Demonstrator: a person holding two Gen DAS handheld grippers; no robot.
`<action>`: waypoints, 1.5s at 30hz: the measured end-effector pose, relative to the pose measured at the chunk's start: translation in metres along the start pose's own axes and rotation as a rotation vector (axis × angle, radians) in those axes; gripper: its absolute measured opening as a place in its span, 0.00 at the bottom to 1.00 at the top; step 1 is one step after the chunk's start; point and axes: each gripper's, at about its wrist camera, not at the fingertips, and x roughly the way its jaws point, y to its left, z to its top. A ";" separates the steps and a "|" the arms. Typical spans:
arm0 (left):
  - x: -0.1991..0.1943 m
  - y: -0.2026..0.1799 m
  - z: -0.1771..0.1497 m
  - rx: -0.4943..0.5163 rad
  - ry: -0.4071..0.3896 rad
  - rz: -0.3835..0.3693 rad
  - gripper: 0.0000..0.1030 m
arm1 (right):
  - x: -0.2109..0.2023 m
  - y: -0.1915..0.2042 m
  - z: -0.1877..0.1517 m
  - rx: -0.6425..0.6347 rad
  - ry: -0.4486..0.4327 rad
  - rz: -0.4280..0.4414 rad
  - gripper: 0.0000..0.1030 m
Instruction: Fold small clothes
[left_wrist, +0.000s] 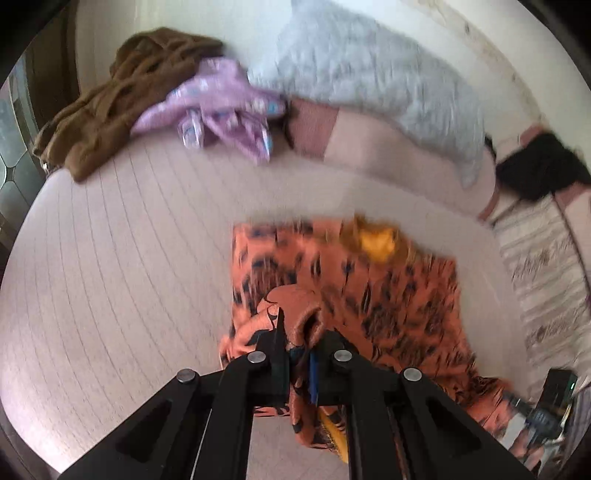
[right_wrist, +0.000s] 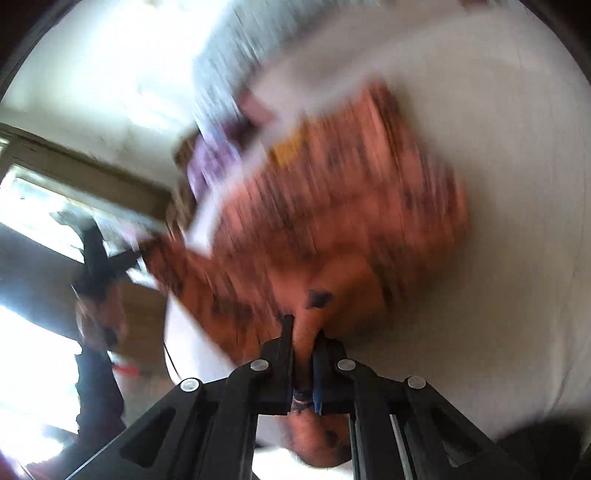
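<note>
An orange garment with black markings and a yellow collar (left_wrist: 369, 291) lies on the pale pink bed sheet (left_wrist: 129, 277). My left gripper (left_wrist: 301, 332) is shut on a bunched edge of this orange garment at its near left side. In the right wrist view, which is blurred by motion, my right gripper (right_wrist: 304, 332) is shut on another edge of the same orange garment (right_wrist: 332, 221), which hangs partly lifted off the sheet (right_wrist: 498, 258).
A brown garment (left_wrist: 122, 99) and a lilac patterned garment (left_wrist: 221, 107) lie at the far left of the bed. A grey fluffy blanket (left_wrist: 369, 74) and a black item (left_wrist: 535, 173) lie at the back right. A window (right_wrist: 37, 206) shows at left.
</note>
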 end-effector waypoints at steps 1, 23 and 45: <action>-0.002 0.005 0.015 -0.016 -0.021 0.000 0.07 | -0.006 0.004 0.024 -0.010 -0.060 0.004 0.07; 0.088 -0.006 -0.071 -0.095 -0.152 0.331 0.70 | 0.153 0.013 0.137 -0.093 -0.035 -0.144 0.49; 0.117 0.055 -0.067 -0.111 -0.014 0.347 0.76 | 0.365 0.143 0.159 -0.269 0.098 -0.217 0.39</action>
